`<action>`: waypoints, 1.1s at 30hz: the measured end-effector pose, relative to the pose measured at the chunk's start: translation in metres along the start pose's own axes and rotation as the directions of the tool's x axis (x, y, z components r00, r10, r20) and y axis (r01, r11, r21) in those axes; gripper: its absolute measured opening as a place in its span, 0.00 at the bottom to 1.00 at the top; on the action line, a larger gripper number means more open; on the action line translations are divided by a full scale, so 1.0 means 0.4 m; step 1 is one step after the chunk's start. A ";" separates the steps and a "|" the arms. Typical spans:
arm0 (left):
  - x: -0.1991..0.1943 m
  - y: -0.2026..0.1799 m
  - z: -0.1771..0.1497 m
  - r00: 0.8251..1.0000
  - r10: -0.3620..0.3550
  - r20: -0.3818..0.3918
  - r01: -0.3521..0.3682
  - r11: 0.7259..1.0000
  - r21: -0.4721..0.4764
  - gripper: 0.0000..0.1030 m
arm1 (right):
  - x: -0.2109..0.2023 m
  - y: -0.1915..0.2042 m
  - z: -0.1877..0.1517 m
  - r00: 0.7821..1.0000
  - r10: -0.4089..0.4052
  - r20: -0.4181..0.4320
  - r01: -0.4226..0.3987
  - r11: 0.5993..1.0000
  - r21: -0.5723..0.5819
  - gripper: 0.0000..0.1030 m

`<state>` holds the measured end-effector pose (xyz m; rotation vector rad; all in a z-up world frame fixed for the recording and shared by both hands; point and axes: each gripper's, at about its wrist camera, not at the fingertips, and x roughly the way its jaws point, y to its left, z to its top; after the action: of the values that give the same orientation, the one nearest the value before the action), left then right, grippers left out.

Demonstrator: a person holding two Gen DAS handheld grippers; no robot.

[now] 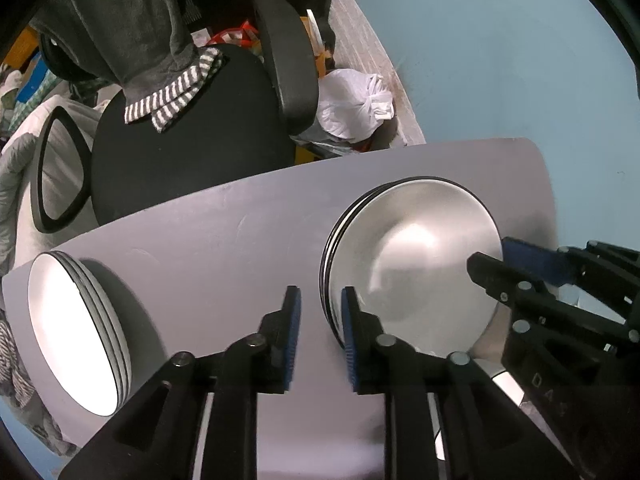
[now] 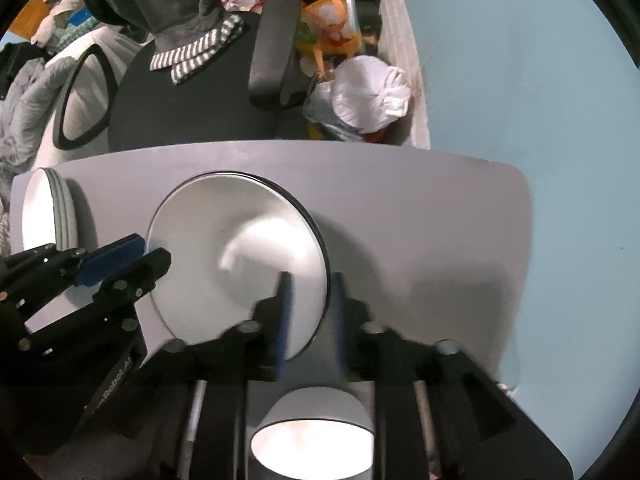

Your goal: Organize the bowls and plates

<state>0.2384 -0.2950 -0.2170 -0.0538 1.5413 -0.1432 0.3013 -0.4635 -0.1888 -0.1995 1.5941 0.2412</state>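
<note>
Plates (image 1: 412,256) sit stacked near the middle of your grey table (image 1: 224,232), the top one pale and shiny with a dark rim, lying flat on those beneath it. You have it bracketed from both sides. Your left gripper (image 1: 320,320) hangs over the stack's left edge, one blue pad outside the rim and the other just over it, with a narrow gap between them and no pad pressing on the plate. Your right gripper (image 2: 310,304) mirrors that on the opposite edge: the rim passes between its two fingers, yet they stand slightly apart and nothing looks pinched. Two grippers on opposite edges makes sense for a wide, flat, slippery plate, since one pinch alone would let it tip. With both sets of jaws loose around a plate that rests level on its pile, you look to be letting it go onto the stack, so this placement seems about finished.

Further left, near the table's edge, a second stack of white plates (image 1: 76,332) waits, well apart from the first. Close under your right gripper sits a white bowl (image 2: 312,440), partly hidden by the fingers, so bowls seem to get their own spot. Beyond the table, a black office chair (image 1: 188,128) carries draped grey clothing.
</note>
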 end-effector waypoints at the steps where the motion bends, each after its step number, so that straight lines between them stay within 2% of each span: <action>1: -0.003 0.000 -0.002 1.000 0.002 0.003 -0.002 1.000 0.000 0.22 | -0.003 0.001 0.000 1.000 0.004 0.004 -0.004 1.000 -0.004 0.24; 6: -0.023 0.002 -0.015 1.000 -0.015 0.013 0.015 1.000 -0.003 0.25 | -0.016 0.005 -0.005 1.000 -0.005 0.017 0.005 1.000 -0.009 0.24; 8: -0.035 0.005 -0.023 1.000 -0.019 0.022 0.019 1.000 -0.005 0.36 | -0.025 0.002 -0.011 1.000 -0.004 0.028 0.004 1.000 -0.003 0.29; 10: -0.048 0.006 -0.033 0.999 -0.030 0.034 0.030 1.000 -0.009 0.43 | -0.032 -0.004 -0.020 0.999 -0.002 0.038 0.002 1.000 0.006 0.33; 17: -0.066 -0.006 -0.077 0.997 -0.068 0.024 0.067 0.998 0.007 0.52 | -0.055 -0.043 -0.077 0.998 0.009 0.060 -0.013 0.998 0.066 0.42; 27: -0.062 -0.051 -0.143 0.992 -0.123 -0.014 0.124 0.990 0.062 0.54 | -0.068 -0.117 -0.191 0.998 0.009 0.067 -0.020 0.987 0.159 0.47; 30: -0.049 -0.078 -0.149 0.993 -0.115 -0.025 0.117 0.989 0.093 0.54 | -0.067 -0.135 -0.224 0.997 0.018 0.075 -0.031 0.984 0.177 0.54; 33: -0.038 -0.099 -0.157 0.989 -0.140 -0.046 0.144 0.984 0.103 0.54 | -0.061 -0.151 -0.257 0.997 0.007 0.080 -0.022 0.982 0.189 0.54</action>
<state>0.1731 -0.3288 -0.1989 -0.0773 1.5656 -0.3410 0.2203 -0.5504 -0.1630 -0.0300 1.5302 0.1052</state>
